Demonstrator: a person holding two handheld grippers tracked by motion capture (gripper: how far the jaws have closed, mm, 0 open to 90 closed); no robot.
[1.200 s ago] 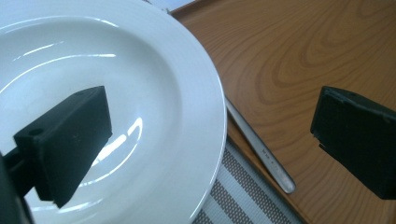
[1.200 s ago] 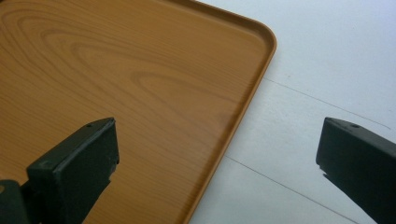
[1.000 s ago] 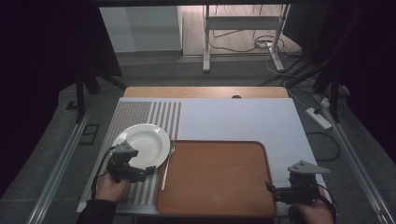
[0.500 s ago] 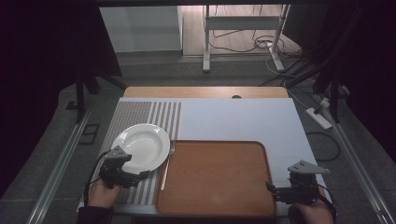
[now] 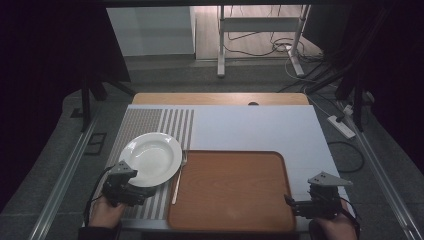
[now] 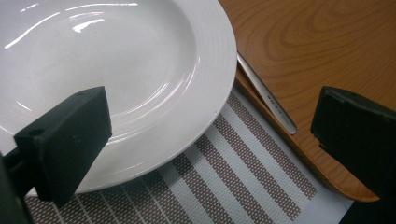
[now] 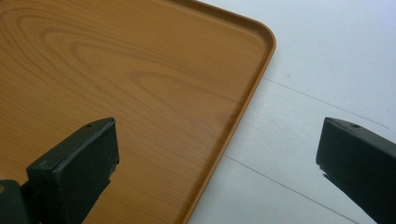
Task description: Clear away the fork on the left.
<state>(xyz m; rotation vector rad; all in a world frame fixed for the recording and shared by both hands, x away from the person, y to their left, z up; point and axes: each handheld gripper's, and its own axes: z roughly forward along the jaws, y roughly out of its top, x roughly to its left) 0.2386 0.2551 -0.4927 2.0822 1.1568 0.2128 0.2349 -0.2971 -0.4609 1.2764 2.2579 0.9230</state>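
A white plate (image 5: 151,159) rests on a striped placemat (image 5: 150,125) at the left, empty; its rim (image 6: 205,93) curves between my left jaws. My left gripper (image 5: 141,194) (image 6: 210,140) hovers open at the plate's near edge, touching nothing. A silver utensil (image 5: 178,175) (image 6: 266,93) lies between the plate and a brown wooden tray (image 5: 230,190) (image 6: 299,42), which is empty. My right gripper (image 5: 296,205) (image 7: 215,154) is open at the tray's near right corner, its jaws straddling the tray's right rim (image 7: 233,135) without holding it.
A white mat (image 5: 250,130) (image 7: 317,70) covers the table's right and far part. The wooden tabletop (image 5: 220,98) shows as a strip at the far edge. Metal rails run along both sides, and cables lie on the floor beyond the table.
My left gripper has drawn back a little from the plate, toward the near left edge of the table. The right gripper, plate and tray have stayed put.
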